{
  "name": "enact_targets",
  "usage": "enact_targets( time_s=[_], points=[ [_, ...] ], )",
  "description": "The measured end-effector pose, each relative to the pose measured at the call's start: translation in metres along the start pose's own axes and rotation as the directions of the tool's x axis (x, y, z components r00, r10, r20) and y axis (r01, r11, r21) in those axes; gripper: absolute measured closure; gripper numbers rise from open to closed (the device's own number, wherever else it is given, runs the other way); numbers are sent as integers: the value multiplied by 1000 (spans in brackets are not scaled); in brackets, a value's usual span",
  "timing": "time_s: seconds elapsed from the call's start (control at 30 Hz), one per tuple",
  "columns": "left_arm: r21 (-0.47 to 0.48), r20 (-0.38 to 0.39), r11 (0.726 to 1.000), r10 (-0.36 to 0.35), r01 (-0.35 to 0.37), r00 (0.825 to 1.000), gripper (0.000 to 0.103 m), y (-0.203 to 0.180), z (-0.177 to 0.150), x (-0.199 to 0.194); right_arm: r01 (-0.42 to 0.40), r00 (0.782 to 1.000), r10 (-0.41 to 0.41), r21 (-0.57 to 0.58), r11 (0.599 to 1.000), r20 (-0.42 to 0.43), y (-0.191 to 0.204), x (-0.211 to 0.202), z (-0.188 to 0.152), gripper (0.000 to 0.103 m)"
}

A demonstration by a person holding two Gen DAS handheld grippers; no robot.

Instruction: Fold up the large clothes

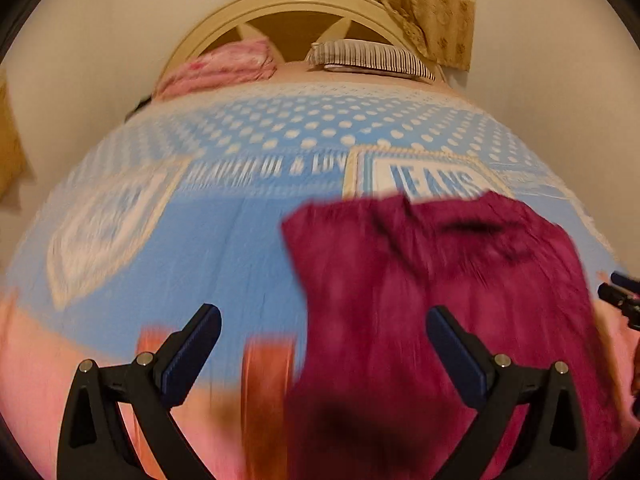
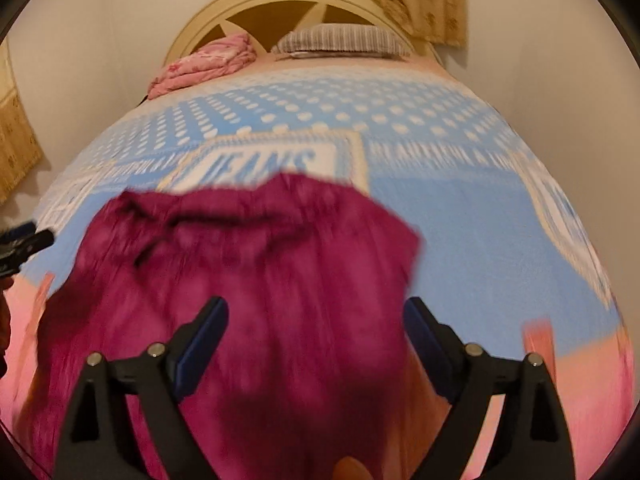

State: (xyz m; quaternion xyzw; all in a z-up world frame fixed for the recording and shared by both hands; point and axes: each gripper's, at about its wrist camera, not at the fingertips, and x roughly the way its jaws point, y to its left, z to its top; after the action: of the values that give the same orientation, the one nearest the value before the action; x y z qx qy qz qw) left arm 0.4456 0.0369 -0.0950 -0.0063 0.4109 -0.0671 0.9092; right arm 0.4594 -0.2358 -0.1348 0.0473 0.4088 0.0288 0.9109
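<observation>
Left wrist view: left gripper [image 1: 324, 330] jaws spread wide, nothing pinched. Crumpled magenta fabric garment [image 1: 440, 280] is seen lying on the blue polka-dot bedspread [image 1: 200, 248], right of centre.

Right wrist view: right gripper [image 2: 316, 322] jaws spread wide, empty; garment [image 2: 248, 260] is spread below them. Heavy motion blur noted.

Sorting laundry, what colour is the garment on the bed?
Deep magenta garment, clearest in the right wrist view.
</observation>
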Motion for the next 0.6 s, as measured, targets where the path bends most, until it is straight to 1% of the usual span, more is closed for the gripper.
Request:
enact_targets(
  time_s=[0.03, 0.07, 0.1, 0.13, 0.17, 0.2, 0.23, 0.27, 0.37, 0.4, 0.5, 0.53, 0.6],
  points=[
    [-28, 0, 1000, -7, 7, 1000, 1, 7, -16, -13, 1, 1000, -1, 11, 1000, 3, -2, -12, -15, 12],
    [-51, 11, 999, -8, 9, 1000, 1, 15, -39, -30, 3, 1000, -3, 15, 1000, 0, -3, -21, -27, 12],
    [-52, 11, 999, -9, 9, 1000, 1, 16, -54, -40, 10, 1000, -10, 21, 1000, -5, -5, -37, -49, 12],
    [-47, -1, 999, -8, 8, 1000, 1, 18, -75, -50, 12, 1000, -12, 27, 1000, -5, -4, -46, -59, 12],
    [-46, -15, 999, -12, 11, 1000, 1, 18, -94, -57, 9, 1000, -9, 37, 999, -5, -6, -60, -78, 12],
    [-45, -32, 999, -23, 22, 999, 1, 20, -120, -66, 11, 1000, -10, 51, 999, -5, -6, -71, -94, 12],
    [-38, -43, 999, -19, 17, 999, 1, 19, -136, -70, 12, 1000, -11, 64, 998, -8, -7, -77, -104, 12],
    [-29, -54, 1000, -10, 8, 999, 1, 19, -152, -75, 9, 1000, -8, 82, 997, -12, -9, -87, -122, 12],
    [-40, -88, 999, -36, 33, 995, 1, 21, -197, -86, 26, 999, -24, 97, 995, -21, -7, -104, -159, 12],
    [-38, -96, 999, -36, 32, 995, 1, 21, -208, -89, 38, 999, -36, 91, 995, -24, -4, -110, -174, 12],
    [-7, -93, 1000, -28, 27, 995, 1, 16, -228, -94, 63, 998, -61, 82, 995, -17, 1, -125, -199, 12],
    [-8, -96, 1000, -20, 20, 995, 1, 16, -231, -93, 63, 998, -63, 85, 994, -9, 3, -130, -206, 12],
    [-16, -89, 1000, -28, 27, 996, 1, 18, -241, -97, 70, 998, -70, 91, 993, -5, 2, -138, -219, 12]
  ],
)
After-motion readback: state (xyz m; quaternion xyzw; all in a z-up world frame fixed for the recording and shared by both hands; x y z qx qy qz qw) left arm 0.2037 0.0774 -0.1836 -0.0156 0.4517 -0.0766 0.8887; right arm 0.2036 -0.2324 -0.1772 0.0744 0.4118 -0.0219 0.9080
